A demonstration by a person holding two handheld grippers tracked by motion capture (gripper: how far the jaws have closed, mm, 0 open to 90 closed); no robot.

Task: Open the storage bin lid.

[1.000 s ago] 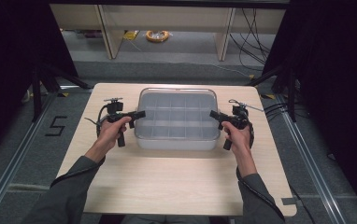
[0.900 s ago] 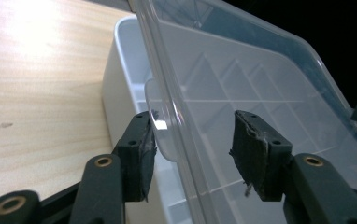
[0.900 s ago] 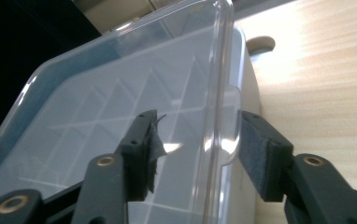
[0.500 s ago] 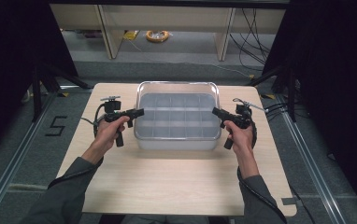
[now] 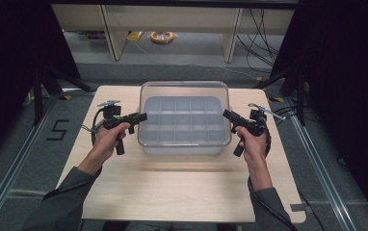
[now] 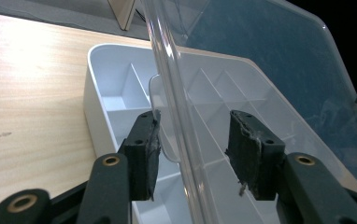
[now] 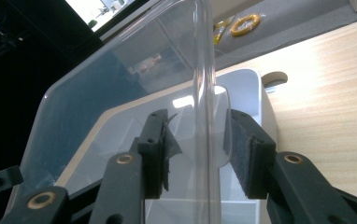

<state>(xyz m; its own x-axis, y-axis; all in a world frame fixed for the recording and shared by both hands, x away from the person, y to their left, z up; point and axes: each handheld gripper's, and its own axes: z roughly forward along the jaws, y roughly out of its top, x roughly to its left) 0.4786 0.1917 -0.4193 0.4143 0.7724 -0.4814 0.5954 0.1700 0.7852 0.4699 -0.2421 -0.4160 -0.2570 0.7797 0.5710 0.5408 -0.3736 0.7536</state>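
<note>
clear lid [image 5: 184, 98] lifted off the white divided box [image 5: 182, 126] mid-surface [image 5: 172, 192], gripped at each end tab. left gripper [image 6: 193, 149] and right gripper [image 7: 197, 149] just closing, jaws clamped on tabs. risk: uneven lift, slick plastic slipping, lid dropping back.

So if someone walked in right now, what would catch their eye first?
The clear lid, lifted off the white divided box mid-table. The left gripper and right gripper each clamp one of its side edges, jaws just closed. The box's compartments look empty.
</note>
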